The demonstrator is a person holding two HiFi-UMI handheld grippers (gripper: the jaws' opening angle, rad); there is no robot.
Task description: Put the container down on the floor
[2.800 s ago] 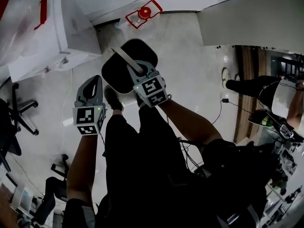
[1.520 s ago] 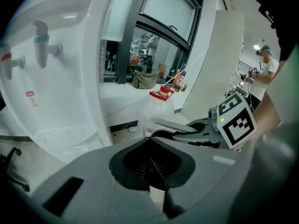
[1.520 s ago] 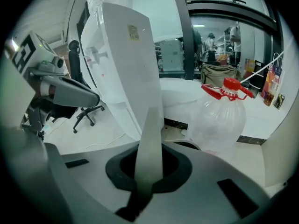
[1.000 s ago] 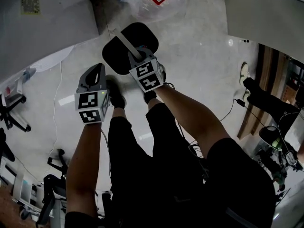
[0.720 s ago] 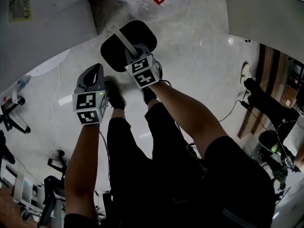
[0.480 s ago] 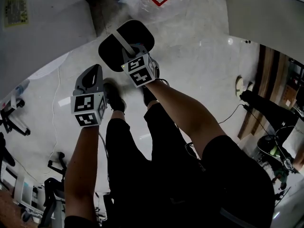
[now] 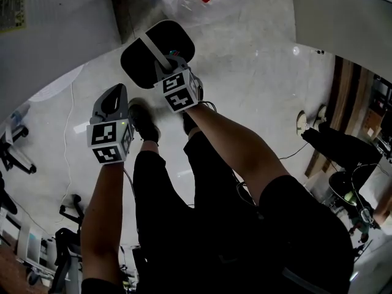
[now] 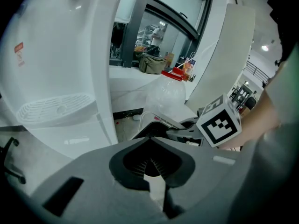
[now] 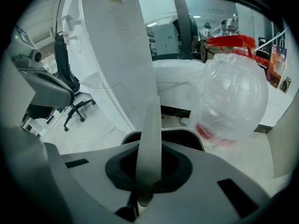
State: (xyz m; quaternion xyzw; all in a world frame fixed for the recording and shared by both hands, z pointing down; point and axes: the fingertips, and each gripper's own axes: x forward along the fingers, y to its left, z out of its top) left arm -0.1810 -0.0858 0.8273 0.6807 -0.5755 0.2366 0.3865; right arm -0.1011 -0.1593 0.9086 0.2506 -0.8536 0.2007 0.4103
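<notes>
Right gripper (image 9: 148,171): fingers clamped on the grey handle (image 9: 150,134), which covers their pads.
Left gripper (image 8: 150,166): fingers (image 8: 140,167) together, nothing between them.
Container (image 7: 141,60): black, hanging by the handle over the floor (image 7: 257,84), just ahead of the person's shoes (image 7: 144,122); contact with the floor cannot be told.
Right gripper view: shows only the container's grey rim (image 9: 198,136) behind the handle.
Plastic bag (image 9: 231,94): clear, red print, just beyond the container; whole here, cropped at the top edge in the head view.
</notes>
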